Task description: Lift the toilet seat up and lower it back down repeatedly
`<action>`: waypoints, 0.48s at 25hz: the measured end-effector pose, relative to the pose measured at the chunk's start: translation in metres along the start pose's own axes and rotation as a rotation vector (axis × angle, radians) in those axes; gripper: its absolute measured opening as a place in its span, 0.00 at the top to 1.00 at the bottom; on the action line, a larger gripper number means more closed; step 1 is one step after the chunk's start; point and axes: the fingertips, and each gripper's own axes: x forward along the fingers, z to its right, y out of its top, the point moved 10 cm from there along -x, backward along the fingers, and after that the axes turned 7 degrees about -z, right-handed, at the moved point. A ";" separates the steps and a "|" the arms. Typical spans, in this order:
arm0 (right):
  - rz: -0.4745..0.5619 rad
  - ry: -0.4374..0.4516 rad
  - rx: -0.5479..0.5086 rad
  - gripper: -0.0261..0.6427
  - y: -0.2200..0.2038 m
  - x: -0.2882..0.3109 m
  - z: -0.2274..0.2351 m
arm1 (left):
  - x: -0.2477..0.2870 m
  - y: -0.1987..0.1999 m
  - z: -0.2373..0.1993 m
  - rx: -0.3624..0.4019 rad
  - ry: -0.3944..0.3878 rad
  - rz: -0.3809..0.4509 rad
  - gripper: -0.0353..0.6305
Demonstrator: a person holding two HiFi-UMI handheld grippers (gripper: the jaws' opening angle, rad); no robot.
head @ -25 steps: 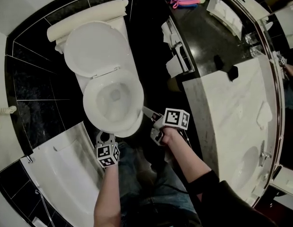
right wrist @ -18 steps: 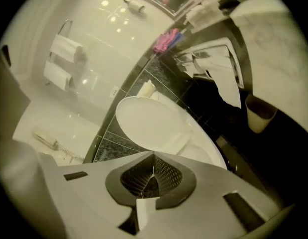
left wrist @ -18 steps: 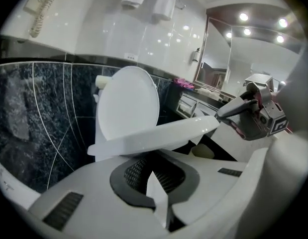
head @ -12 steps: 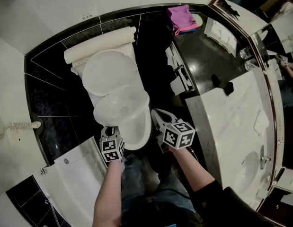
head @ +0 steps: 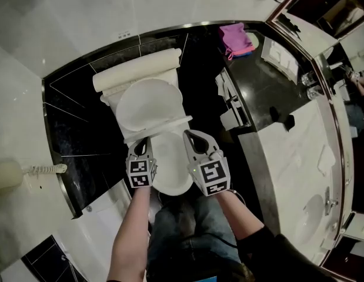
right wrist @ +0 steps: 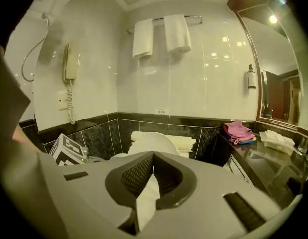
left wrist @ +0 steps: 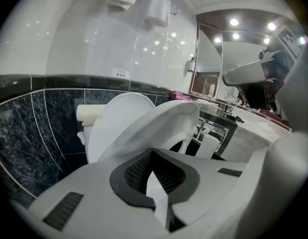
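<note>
The white toilet (head: 173, 184) stands against the black tiled wall, its lid (head: 149, 104) leaning upright on the tank. The toilet seat (head: 169, 151) is tilted up off the bowl, held at its front by both grippers. My left gripper (head: 140, 143) is shut on the seat's left front edge; in the left gripper view the seat (left wrist: 166, 118) rises beyond the closed jaws (left wrist: 153, 153). My right gripper (head: 192, 136) is shut on the right front edge, where a white sliver of seat (right wrist: 146, 198) shows between its pads (right wrist: 153, 158).
A black counter (head: 258, 93) with a pink cloth (head: 237, 40) and a marble vanity (head: 299, 151) lie close on the right. A bathtub edge (head: 105, 207) is at the lower left. A wall phone (right wrist: 70, 63) and hanging towels (right wrist: 161, 34) are on the far wall.
The seat lay flat on the bowl; now it is tilted up. Both grippers rose from the bowl's front with it, and the right one rolled and closed on the rim.
</note>
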 end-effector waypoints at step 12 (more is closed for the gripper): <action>0.037 0.137 -0.105 0.94 0.030 0.071 0.033 | 0.053 0.055 -0.052 -0.003 0.157 0.027 0.97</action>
